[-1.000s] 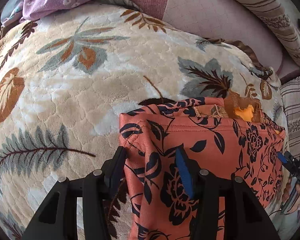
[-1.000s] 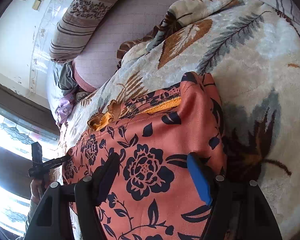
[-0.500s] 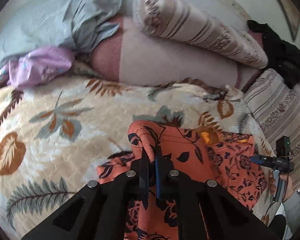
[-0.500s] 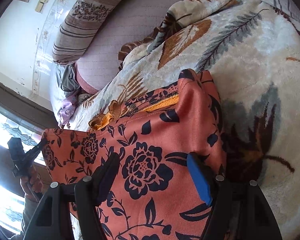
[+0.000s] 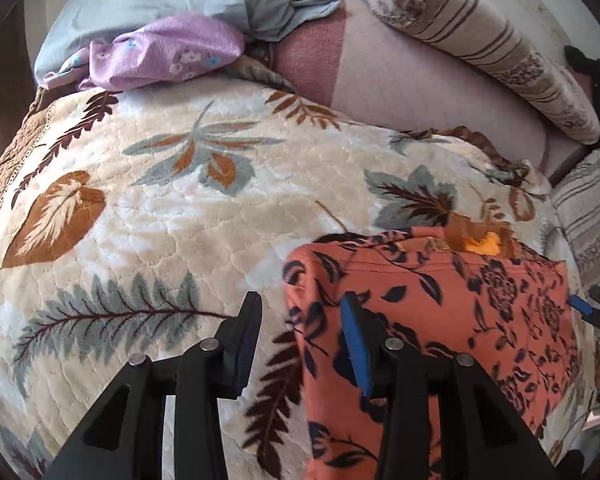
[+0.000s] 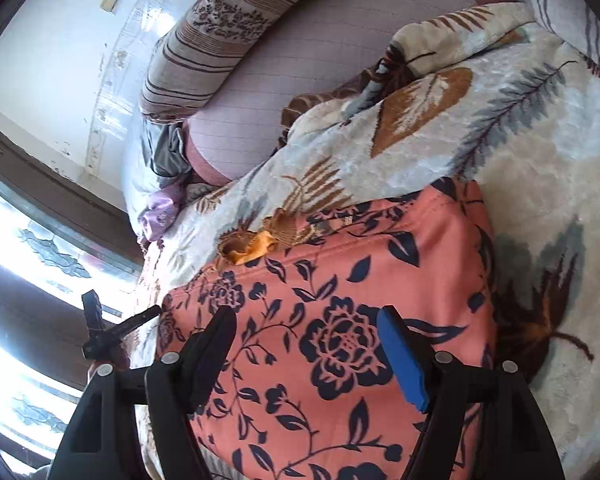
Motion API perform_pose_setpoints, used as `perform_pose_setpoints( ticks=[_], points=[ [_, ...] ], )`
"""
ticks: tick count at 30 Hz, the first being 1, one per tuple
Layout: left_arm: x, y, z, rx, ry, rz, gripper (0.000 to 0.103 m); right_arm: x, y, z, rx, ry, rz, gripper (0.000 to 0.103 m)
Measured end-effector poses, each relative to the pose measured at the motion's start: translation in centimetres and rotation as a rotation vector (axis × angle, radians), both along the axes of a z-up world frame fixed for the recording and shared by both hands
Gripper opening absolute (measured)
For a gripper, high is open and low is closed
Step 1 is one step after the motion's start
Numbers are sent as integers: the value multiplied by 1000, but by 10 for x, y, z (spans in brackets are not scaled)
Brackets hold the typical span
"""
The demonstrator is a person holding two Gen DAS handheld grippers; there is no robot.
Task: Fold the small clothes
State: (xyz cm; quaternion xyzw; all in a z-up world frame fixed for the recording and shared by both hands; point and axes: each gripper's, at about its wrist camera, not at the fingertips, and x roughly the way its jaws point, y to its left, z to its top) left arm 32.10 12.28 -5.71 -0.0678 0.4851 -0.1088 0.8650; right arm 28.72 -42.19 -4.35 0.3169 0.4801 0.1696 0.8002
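Left wrist view: the left gripper [image 5: 300, 320] stands wide, holding nothing, over the near corner of the orange floral garment [image 5: 440, 320], which lies flat toward four o'clock on the leaf-patterned blanket [image 5: 160, 220]. The right gripper [image 6: 306, 334] gapes wide above the same cloth, empty.

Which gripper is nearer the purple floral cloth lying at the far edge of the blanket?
Left. The left gripper faces the purple floral cloth across the blanket; the right gripper sits over the orange garment, farther off.
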Motion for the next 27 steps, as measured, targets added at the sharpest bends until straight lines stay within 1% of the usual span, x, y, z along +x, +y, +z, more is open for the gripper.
perform_pose_setpoints(
  ticks=[2,3,4,5,6,7,8,9,10,11,12,13,14,15,16,17,18,19,21,22,23,25,27],
  points=[
    [-22,-8,1,-47,-5,-65,43,13,-13,-17,43,61,-40,78],
    [-29,-14,-4,-43,9,-88,44,18,-23,-25,57,84,-77,78],
    [-34,-19,-17,-8,50,-83,45,20,-35,-32,49,91,-126,78],
    [-34,-21,-36,41,117,-60,45,20,-50,-37,46,95,-198,78],
    [-35,-19,-57,82,190,-34,48,17,-61,-41,88,89,-258,78],
    [-41,-15,-59,54,142,-27,49,15,-66,-40,122,85,-282,78],
    [-46,-13,-53,50,111,-22,48,13,-64,-34,102,83,-283,78],
    [-50,-14,-47,75,108,-7,48,11,-57,-25,57,69,-262,78],
    [-55,-14,-40,84,89,-1,47,10,-48,-17,35,47,-222,78],
    [-62,-14,-33,63,56,-4,47,11,-41,-11,39,28,-175,79],
    [-68,-12,-28,24,36,-5,48,11,-34,-6,47,9,-132,79],
    [-72,-10,-28,-19,44,0,52,11,-29,-5,25,-8,-109,79],
    [-74,-10,-36,-29,85,4,55,13,-28,-10,-30,12,-122,79],
    [-73,-12,-50,30,143,24,55,17,-32,-22,-85,81,-158,79],
    [-75,-13,-59,64,163,41,58,16,-39,-33,-75,129,-205,78],
    [-82,-13,-53,63,125,53,58,9,-43,-31,-36,112,-246,76],
    [-87,-15,-46,90,127,64,58,3,-41,-21,-48,98,-260,77],
    [-95,-17,-38,107,115,68,57,-6,-37,-8,-75,68,-246,78],
    [-114,-18,-18,80,27,51,57,-30,-24,21,-84,-9,-208,78],
    [-123,-16,-10,61,7,57,57,-46,-19,33,-71,-35,-199,78],
    [-134,-14,-3,25,-6,71,57,-64,-15,43,-48,-55,-196,78],
    [-155,-11,3,-89,-27,96,59,-101,-9,48,9,-69,-221,78],
    [-173,-10,0,-192,-16,147,64,-137,-5,37,45,-27,-267,84]
  ],
)
